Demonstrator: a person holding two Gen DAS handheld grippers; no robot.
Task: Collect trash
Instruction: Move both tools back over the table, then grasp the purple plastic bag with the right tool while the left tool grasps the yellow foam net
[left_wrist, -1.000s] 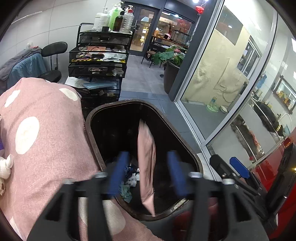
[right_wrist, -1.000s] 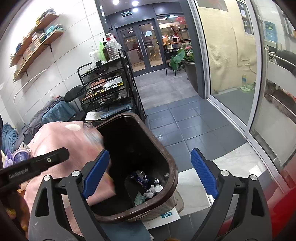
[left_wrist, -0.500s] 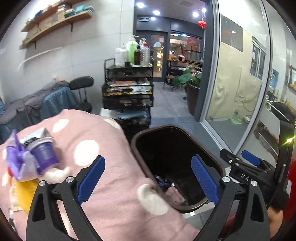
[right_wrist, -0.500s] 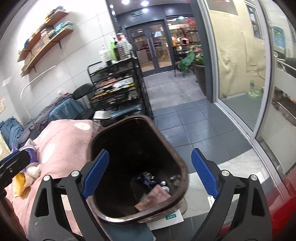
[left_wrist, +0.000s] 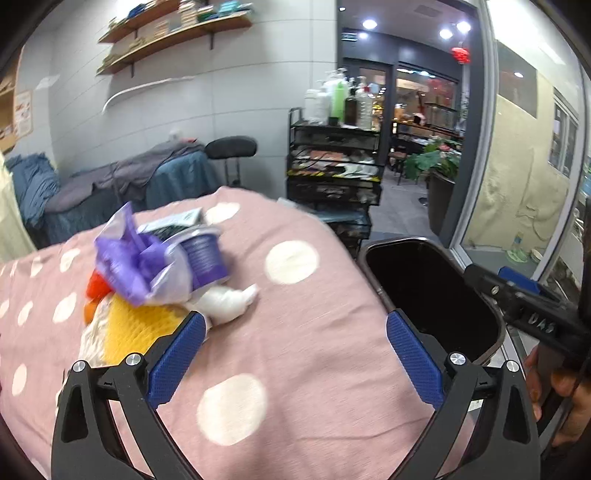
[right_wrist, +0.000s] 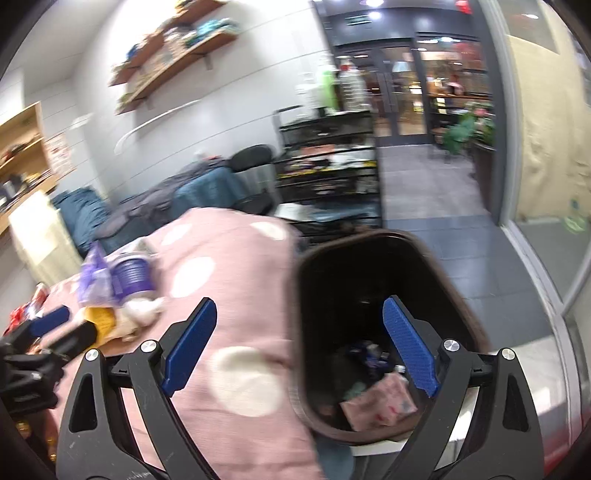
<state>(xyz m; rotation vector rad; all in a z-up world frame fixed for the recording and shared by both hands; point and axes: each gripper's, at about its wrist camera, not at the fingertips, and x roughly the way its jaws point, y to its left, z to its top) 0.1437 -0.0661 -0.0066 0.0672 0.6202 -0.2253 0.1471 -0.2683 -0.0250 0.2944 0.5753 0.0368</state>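
A pile of trash lies on the pink polka-dot cover (left_wrist: 295, 332): a purple plastic bag (left_wrist: 136, 266) around a purple cup (left_wrist: 203, 254), a white crumpled tissue (left_wrist: 229, 301) and a yellow wrapper (left_wrist: 140, 328). My left gripper (left_wrist: 295, 354) is open and empty, just in front of the pile. The dark bin (left_wrist: 432, 291) stands to the right of the cover. My right gripper (right_wrist: 299, 343) is open and empty above the bin's (right_wrist: 369, 332) left rim. A pink packet (right_wrist: 380, 402) lies inside the bin with other scraps.
A black wire trolley (left_wrist: 332, 173) with bottles stands behind the cover. A black stool (left_wrist: 231, 147) and a blue-grey draped bed (left_wrist: 110, 188) are at the back left. A glass wall (left_wrist: 524, 147) runs along the right.
The pink packet left my left gripper and now lies in the bin. Both grippers swung left from the bin toward the trash pile on the cover.
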